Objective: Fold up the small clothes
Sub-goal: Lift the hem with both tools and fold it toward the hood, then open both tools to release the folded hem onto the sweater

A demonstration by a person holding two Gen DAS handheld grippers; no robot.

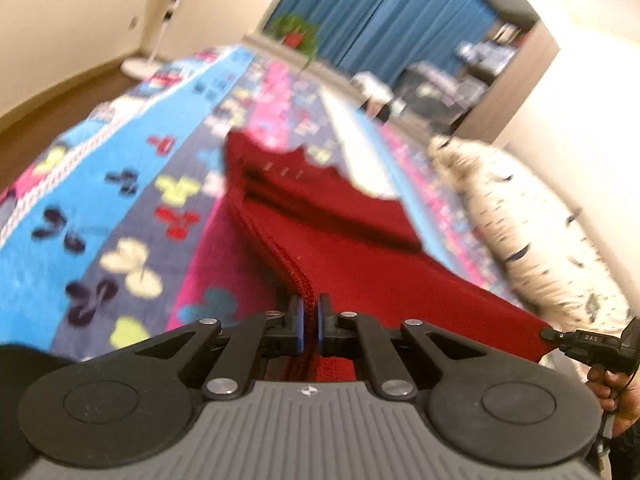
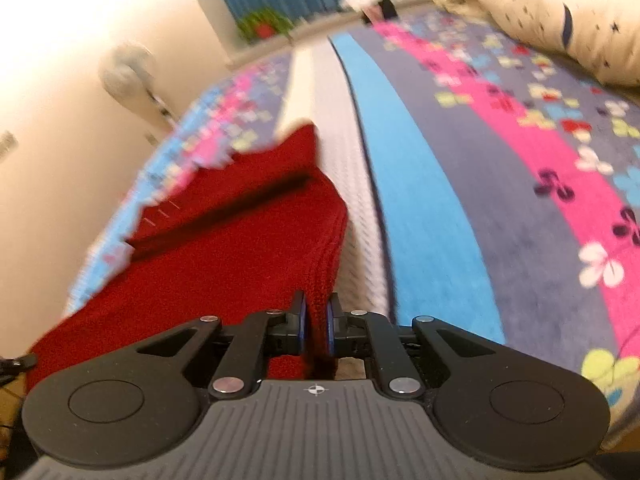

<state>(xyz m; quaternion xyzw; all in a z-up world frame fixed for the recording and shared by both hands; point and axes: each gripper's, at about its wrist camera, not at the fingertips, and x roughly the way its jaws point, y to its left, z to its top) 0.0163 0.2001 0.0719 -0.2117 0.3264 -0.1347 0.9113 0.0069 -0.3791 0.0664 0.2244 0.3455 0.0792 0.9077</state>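
Left gripper [image 1: 309, 322] clamped on near edge of red knit garment [image 1: 320, 216]; right gripper [image 2: 316, 320] clamped on the same edge, at its other corner. Near edge raised off the patterned bedspread [image 1: 120, 184], far end resting on it. Speckled pillow [image 1: 532, 240] beside garment. Beyond: potted plant [image 1: 298, 32], blue curtain [image 1: 400, 12], standing fan [image 1: 164, 20]. Both views blurred.

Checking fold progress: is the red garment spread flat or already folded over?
Partly folded: the red garment shows stacked layers and a flap lying across it, while both claws pinch its near edge.
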